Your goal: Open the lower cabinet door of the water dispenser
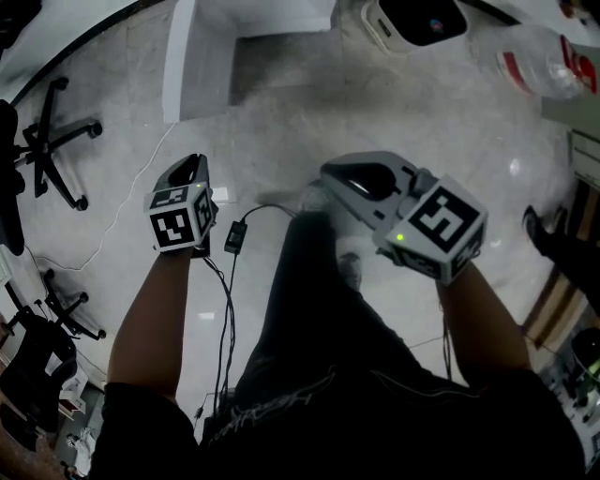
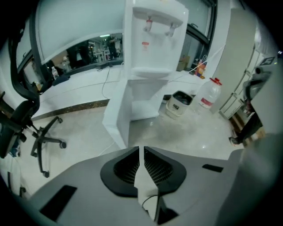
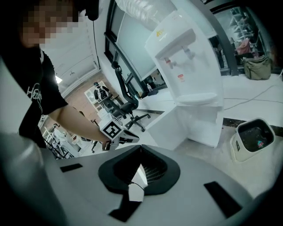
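The white water dispenser [image 2: 152, 48] stands ahead of me on the pale floor. Its lower cabinet door [image 2: 117, 119] hangs swung out to the left, and the cabinet behind it shows open. In the head view the door [image 1: 192, 56] is a white panel at the top. My left gripper [image 1: 192, 167] hangs over the floor well short of the door, its jaws shut with nothing between them [image 2: 141, 148]. My right gripper [image 1: 339, 174] is held further right, also apart from the dispenser [image 3: 190, 75], and its jaws [image 3: 140, 147] meet on nothing.
Black office chairs [image 1: 56, 141] stand at the left. A white lidded appliance [image 1: 412, 21] and a large water bottle [image 1: 534, 61] sit right of the dispenser. A cable with a black adapter [image 1: 234, 234] runs across the floor by my legs.
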`<state>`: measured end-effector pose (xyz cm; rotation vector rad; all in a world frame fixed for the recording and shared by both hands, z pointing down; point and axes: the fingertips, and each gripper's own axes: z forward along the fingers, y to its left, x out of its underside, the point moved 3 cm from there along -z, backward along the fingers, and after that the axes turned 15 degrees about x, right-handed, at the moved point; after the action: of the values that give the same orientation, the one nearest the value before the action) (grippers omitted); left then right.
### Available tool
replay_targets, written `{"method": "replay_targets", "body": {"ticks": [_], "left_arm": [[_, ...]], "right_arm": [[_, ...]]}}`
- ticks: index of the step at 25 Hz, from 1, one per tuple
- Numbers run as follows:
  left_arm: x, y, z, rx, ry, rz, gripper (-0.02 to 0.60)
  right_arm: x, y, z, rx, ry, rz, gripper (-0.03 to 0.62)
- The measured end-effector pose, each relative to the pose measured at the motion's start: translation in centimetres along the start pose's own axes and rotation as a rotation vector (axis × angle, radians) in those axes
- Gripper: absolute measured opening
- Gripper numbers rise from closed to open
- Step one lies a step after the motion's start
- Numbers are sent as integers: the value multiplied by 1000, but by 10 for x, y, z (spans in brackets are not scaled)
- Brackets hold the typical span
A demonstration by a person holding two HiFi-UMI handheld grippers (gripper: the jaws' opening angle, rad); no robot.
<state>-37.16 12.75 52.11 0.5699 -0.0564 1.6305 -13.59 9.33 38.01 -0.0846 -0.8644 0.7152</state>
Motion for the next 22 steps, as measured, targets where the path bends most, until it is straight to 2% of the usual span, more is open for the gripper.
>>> {"method": "replay_targets", "body": {"ticks": [5,7,11,15,22], "left_arm": [[-7,-110,-60,211,-136,-2,14],[-14,-153,-91,286,-184,-8,9],[-39,-236,-167,406,-315,6,2],[-55,-314,-277,519,-458,53,2],[-79,-420,-453,641,-684,145,2]], "right_arm": [[-1,28,-72,-33,-45,116,12],[-6,42,-108,-41,-79,131,12],[-32,73,-189,-46,-182,72,12],[-62,128,-282,-62,-287,-11,12],[-111,204,-424,-80,-463,-81,12]]}}
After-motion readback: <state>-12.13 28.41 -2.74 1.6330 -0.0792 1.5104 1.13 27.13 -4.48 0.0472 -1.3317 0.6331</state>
